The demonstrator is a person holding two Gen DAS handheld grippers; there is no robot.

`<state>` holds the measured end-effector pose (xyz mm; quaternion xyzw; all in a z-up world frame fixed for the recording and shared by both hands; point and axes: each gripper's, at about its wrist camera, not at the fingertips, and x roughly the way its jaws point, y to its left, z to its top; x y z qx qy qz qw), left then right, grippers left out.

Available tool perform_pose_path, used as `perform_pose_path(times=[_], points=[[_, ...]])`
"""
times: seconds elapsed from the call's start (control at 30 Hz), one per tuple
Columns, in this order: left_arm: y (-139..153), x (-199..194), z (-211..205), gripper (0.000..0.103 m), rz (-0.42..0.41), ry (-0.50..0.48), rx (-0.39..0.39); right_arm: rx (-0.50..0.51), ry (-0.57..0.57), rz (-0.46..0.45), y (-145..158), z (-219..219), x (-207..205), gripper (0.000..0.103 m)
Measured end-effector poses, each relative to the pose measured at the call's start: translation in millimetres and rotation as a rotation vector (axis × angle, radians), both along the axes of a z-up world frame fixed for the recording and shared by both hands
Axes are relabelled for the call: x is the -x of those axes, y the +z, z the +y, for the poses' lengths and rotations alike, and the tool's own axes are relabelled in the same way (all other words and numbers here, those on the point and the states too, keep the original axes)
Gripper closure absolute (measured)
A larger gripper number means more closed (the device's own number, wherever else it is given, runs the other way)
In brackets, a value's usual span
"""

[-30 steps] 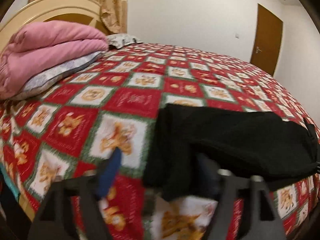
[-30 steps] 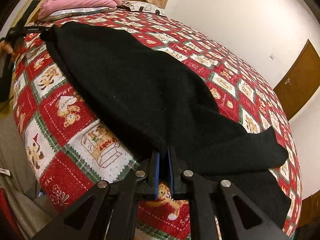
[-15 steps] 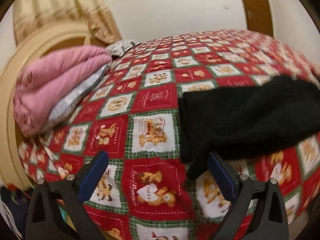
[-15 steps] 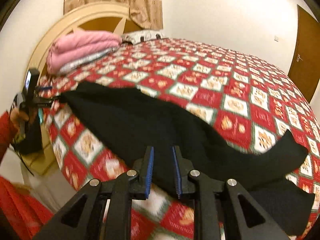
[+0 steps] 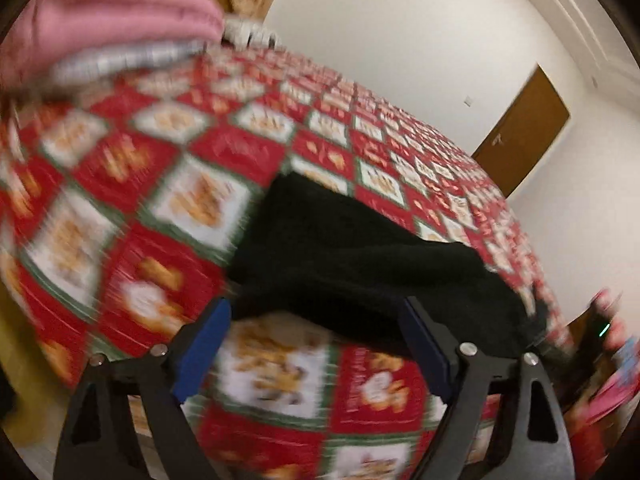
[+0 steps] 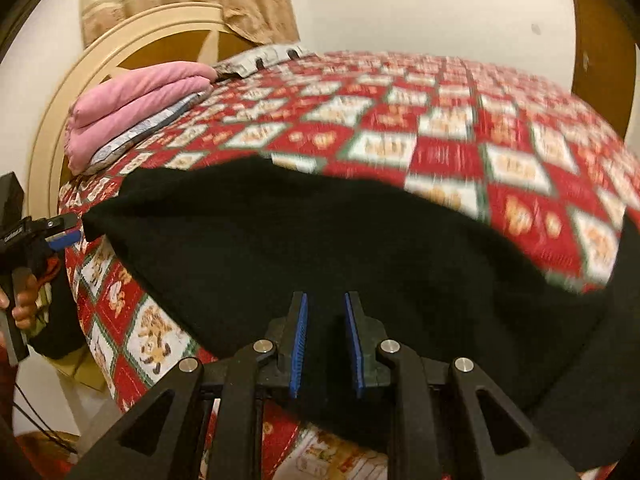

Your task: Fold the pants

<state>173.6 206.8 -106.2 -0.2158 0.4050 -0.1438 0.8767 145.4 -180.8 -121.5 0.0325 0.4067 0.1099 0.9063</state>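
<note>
Left wrist view: the left gripper (image 5: 316, 334) stands wide with its jaws closing; only the patterned bedspread (image 5: 160, 184) shows between the blue pads (image 5: 200, 344), nothing is clamped. The black pants (image 5: 360, 264) lie on the bed just beyond the fingertips, their near edge close to the right pad. A pink folded blanket (image 5: 108, 12) rests at the head of the bed; a brown door (image 5: 520, 136) stands in the far wall.

Right wrist view: the right gripper (image 6: 326, 332) shows a narrow gap, its pads parted over the pants (image 6: 320, 248) without pinching them. The cloth spreads across the near bed edge. At far left, a hand (image 6: 24, 300) holds the left gripper (image 6: 60, 232) beside the pants' corner.
</note>
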Motion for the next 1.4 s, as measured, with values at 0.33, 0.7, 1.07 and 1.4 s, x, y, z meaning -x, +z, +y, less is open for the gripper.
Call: perform_pose_path(times=[0.33,0.7,1.07,1.4], points=[[-23.9,-8.9,1.4,0.032,0.102,0.106,0.357,-0.051,-0.029,-0.013,-12.5,-7.5,13.1,0.083],[-34.4,-27.0,14.3,0.098,0.08,0.232,0.502,-0.021,-0.034,-0.032,-13.5,-3.7,17.3,0.082],[4.5,-16.8,-4.1,0.096,-0.099,0.152,0.063,-0.017,-0.044,-0.035,-12.9,-3.9,18.8,0.082],[2.0,-7.8,7.5,0.044,-0.095,0.141,-0.24,0.099,0.034,-0.043,-11.8,18.7,20.4,0.055]])
